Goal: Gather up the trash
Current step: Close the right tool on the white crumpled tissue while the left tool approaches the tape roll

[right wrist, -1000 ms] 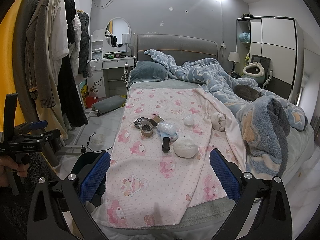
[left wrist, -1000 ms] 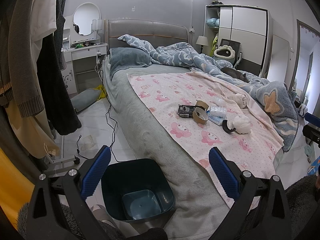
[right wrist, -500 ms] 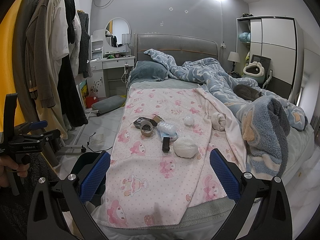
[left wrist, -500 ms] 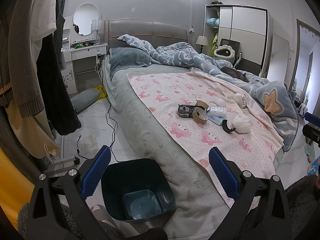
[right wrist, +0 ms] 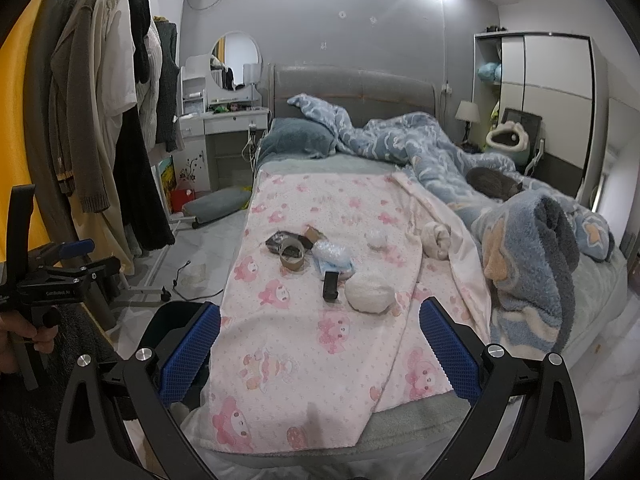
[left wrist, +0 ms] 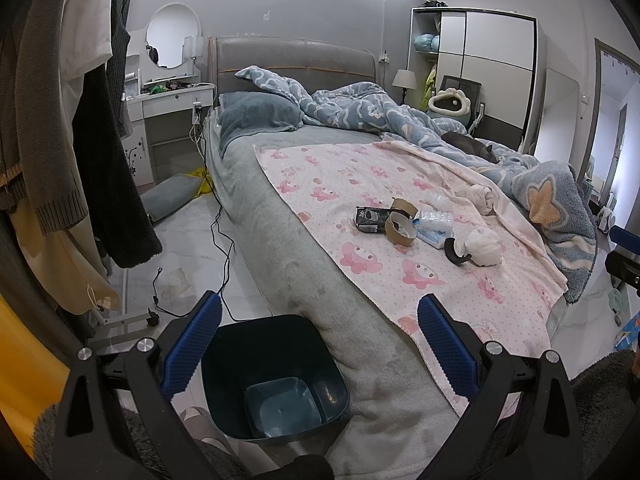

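Nothing seems collected: the bin [left wrist: 276,376] looks empty, the trash pile [right wrist: 320,260] lies on the bed [right wrist: 320,360], and the left gripper [left wrist: 318,344] and right gripper [right wrist: 320,344] hold their jaws open, gripping nothing.

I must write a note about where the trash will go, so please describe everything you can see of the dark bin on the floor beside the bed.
The bin is a dark teal container, plastic by its look, with a rounded-square rim and walls that taper down to a smaller, lighter blue bottom. It stands upright on the pale floor, open at the top, with no lid and nothing visible inside. It stands close against the grey bed cover, which hangs beside it; whether they touch is unclear. In the left wrist view it lies just beyond the open left gripper.
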